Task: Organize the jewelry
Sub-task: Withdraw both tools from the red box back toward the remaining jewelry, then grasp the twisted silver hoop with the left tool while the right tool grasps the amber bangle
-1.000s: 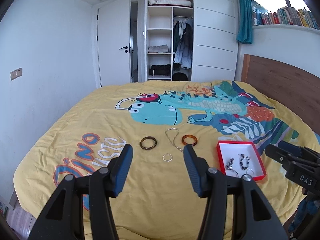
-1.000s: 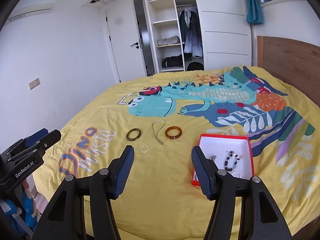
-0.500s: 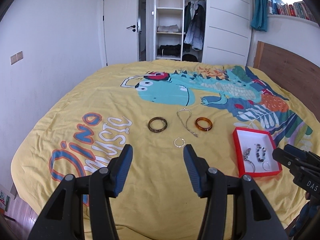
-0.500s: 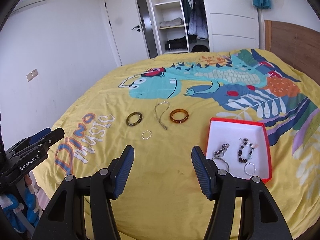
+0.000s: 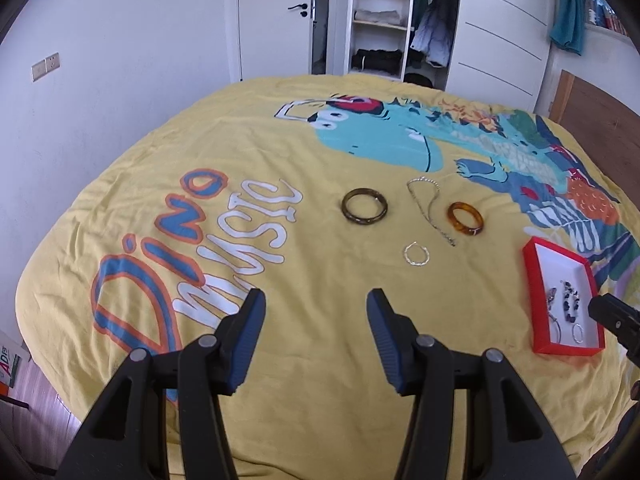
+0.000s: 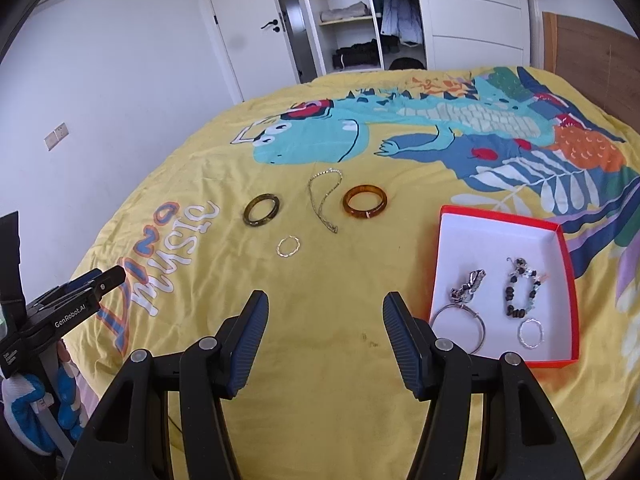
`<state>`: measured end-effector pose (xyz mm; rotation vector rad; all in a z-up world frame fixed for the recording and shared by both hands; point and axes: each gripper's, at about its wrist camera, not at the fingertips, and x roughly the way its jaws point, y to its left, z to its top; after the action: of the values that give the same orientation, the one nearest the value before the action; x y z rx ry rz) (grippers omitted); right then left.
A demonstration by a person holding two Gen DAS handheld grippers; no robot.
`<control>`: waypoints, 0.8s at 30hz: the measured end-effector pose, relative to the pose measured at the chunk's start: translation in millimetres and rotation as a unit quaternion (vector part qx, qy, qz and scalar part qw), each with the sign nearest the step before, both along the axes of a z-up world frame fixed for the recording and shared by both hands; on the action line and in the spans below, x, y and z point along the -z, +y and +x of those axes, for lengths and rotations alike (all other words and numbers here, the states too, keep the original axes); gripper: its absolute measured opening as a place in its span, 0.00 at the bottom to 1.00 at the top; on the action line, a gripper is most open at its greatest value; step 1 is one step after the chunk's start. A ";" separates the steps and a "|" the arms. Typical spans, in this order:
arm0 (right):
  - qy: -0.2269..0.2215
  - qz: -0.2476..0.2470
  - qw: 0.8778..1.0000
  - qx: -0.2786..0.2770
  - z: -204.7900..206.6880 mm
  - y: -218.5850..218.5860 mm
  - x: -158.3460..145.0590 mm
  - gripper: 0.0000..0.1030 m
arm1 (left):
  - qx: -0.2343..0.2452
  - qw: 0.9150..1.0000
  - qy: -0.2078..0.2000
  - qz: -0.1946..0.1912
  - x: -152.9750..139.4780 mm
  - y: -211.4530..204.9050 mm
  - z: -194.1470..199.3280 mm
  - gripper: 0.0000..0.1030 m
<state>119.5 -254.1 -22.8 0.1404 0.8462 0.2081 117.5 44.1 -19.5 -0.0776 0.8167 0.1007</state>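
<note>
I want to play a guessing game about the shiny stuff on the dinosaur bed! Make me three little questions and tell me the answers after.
1. True or false: the amber bangle lies inside the red box.
2. How many pieces of jewelry lie loose on the yellow bedspread, outside the box?
3. Which lies nearest the left gripper? A) the dark bangle B) the small silver ring bracelet C) the silver chain

Key
1. False: it lies on the bedspread, left of the box.
2. Four: two bangles, the chain and the small silver bracelet.
3. B.
</note>
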 end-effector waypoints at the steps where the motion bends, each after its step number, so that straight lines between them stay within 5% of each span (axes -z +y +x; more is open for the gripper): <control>1: 0.003 0.001 1.000 0.000 4.8 0.5 3.6 0.57 | 0.002 1.000 0.003 -0.001 3.1 -0.5 4.0 0.49; 24: 0.046 0.012 0.999 0.025 156.5 -9.0 83.8 0.57 | 0.136 0.985 0.074 -0.075 116.9 -93.4 160.8 0.49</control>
<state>276.0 -263.1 -106.5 0.1937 0.9305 0.1659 278.3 -49.3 -136.4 -0.1011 0.9754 -0.2166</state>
